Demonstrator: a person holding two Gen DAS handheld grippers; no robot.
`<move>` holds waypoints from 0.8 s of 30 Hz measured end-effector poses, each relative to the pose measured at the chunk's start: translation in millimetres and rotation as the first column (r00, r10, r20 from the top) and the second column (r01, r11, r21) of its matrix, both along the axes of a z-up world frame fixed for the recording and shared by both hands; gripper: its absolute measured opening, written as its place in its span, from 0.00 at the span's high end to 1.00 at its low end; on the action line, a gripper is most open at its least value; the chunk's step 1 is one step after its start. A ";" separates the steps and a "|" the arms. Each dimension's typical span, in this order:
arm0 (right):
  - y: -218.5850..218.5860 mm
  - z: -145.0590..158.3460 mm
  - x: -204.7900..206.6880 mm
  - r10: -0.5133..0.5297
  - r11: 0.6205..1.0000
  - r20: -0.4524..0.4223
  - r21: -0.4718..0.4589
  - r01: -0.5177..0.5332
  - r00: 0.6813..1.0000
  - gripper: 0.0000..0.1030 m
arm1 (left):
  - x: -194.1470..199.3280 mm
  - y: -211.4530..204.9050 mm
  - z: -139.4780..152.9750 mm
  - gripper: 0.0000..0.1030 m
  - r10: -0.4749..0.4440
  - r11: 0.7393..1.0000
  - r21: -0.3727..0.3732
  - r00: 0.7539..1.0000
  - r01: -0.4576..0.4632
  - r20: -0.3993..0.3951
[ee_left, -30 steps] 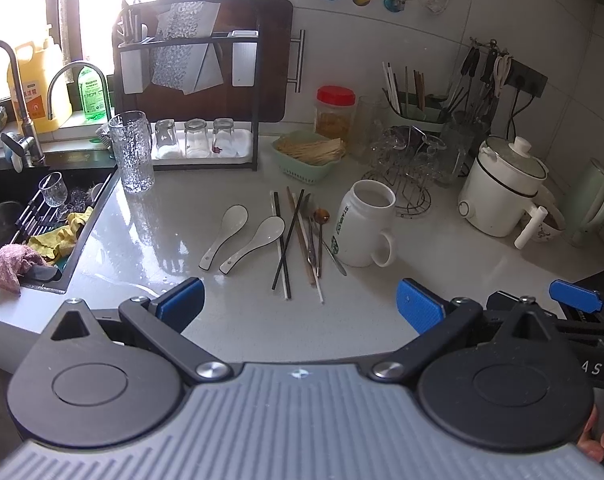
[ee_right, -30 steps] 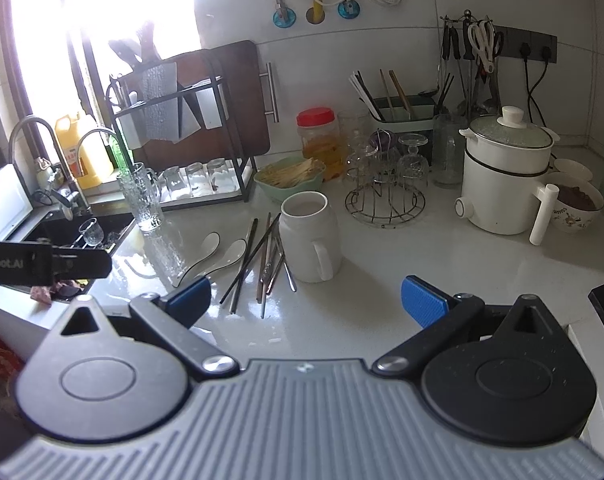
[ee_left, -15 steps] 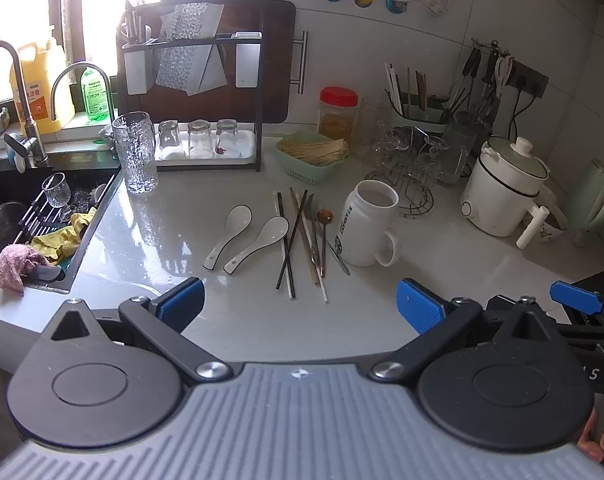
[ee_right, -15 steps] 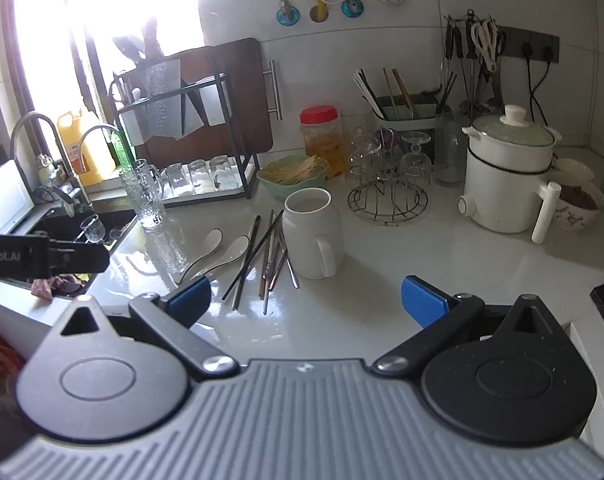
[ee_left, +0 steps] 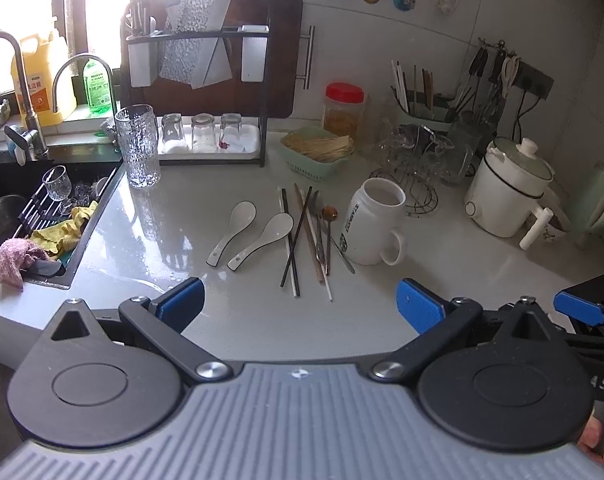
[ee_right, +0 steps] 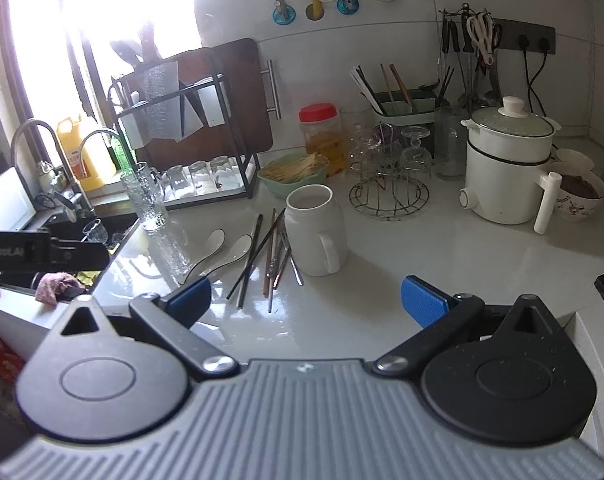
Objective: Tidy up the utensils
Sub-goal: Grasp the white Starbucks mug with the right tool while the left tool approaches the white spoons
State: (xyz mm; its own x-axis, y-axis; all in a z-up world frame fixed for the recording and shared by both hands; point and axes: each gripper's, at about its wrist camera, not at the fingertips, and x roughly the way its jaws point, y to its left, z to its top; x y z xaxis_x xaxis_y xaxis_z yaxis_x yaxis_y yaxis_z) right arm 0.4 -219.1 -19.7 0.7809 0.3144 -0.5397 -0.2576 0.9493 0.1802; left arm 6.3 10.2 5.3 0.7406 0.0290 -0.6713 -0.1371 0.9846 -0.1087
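Left tongs (ee_left: 297,300) wide, empty. Right tongs (ee_right: 306,294) wide, empty. Loose chopsticks and metal spoons (ee_left: 308,236) flat on grey tabletop (ee_left: 442,272), touching white ceramic mug (ee_left: 376,222) at its 9 o'clock. Advice: pinch one piece mid-shaft, low approach.

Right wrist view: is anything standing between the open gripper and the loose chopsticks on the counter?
Nothing visible does. The right gripper is open over bare countertop, and the chopsticks lie just ahead. The white mug stands beside them, not in front.

Counter (ee_left: 442,264) (grey) bears spoons (ee_left: 257,236), chopsticks (ee_left: 295,240), mug (ee_left: 372,226).
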 end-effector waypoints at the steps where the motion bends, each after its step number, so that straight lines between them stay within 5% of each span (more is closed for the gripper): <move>1: 0.2 0.6 -0.1 -0.003 1.000 0.002 -0.002 0.003 1.000 0.00 | 2.2 0.4 1.1 0.00 -0.004 1.000 -0.007 1.000 0.004 0.002; 24: -0.9 -14.3 2.0 -0.004 1.000 0.003 -0.005 0.004 1.000 0.00 | 26.1 -5.2 -27.3 0.00 -0.060 0.998 0.004 0.997 0.060 -0.039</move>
